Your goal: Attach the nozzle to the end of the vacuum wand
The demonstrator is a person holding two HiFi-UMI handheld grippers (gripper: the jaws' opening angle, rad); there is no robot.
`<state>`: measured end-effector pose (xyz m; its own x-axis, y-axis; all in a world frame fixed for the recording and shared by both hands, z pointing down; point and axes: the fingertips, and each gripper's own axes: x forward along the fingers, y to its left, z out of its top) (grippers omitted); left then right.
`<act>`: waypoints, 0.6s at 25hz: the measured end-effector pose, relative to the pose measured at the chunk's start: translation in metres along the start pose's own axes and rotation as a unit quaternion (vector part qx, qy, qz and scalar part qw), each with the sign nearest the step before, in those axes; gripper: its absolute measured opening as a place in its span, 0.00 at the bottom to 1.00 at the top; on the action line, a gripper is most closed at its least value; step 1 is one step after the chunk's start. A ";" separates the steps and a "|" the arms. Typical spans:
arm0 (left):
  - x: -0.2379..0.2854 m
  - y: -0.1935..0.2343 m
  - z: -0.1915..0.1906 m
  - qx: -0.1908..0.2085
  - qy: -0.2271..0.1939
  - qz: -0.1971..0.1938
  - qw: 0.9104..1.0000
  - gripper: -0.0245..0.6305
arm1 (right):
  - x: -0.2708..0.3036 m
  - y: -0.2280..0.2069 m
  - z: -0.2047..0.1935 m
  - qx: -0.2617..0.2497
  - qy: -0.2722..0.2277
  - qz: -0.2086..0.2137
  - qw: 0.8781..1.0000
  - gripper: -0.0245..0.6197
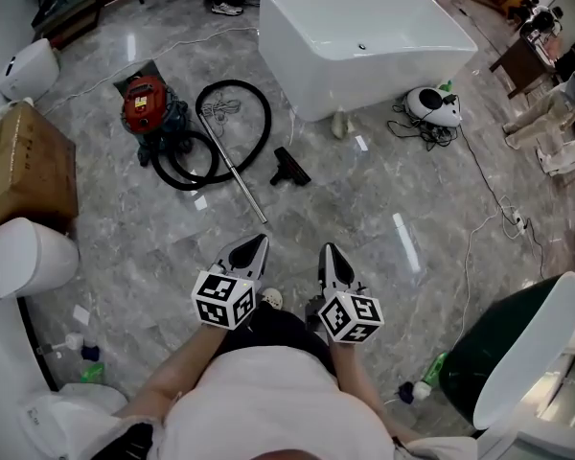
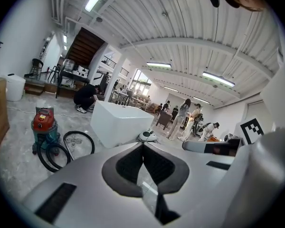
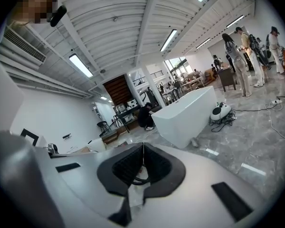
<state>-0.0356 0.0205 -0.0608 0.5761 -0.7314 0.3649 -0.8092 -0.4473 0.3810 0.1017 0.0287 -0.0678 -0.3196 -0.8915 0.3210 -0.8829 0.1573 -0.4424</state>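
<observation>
Ahead, a bathtub (image 1: pixel 364 46) stands near the nozzle (image 1: pixel 289 168).

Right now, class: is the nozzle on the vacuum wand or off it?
Off. The black nozzle lies on the floor right of the wand, with bare floor between them.

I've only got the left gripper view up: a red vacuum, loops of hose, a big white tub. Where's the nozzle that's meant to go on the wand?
Observer: The head view shows it. The black nozzle lies on the floor just right of the wand, near the tub, and it does not touch the wand.
Operator: So nothing is attached yet. What is the other gripper up to?
Observer: The right gripper has its jaws shut with nothing between them, and it is well short of the nozzle.
</observation>
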 end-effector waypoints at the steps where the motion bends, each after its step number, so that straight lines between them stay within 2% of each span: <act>1: 0.003 -0.001 0.001 -0.001 -0.002 0.001 1.000 0.05 | 0.003 -0.003 0.002 0.001 0.000 0.002 1.000 0.06; 8: 0.005 0.003 0.000 -0.007 -0.002 0.016 1.000 0.05 | 0.014 -0.006 0.000 0.008 0.004 0.011 1.000 0.06; 15: 0.009 0.012 0.007 -0.006 0.005 0.018 1.000 0.05 | 0.020 -0.004 -0.005 0.021 0.011 0.003 1.000 0.06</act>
<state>-0.0409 0.0054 -0.0593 0.5485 -0.7414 0.3865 -0.8276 -0.4154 0.3776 0.0970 0.0124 -0.0555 -0.3332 -0.8810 0.3360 -0.8654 0.1443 -0.4799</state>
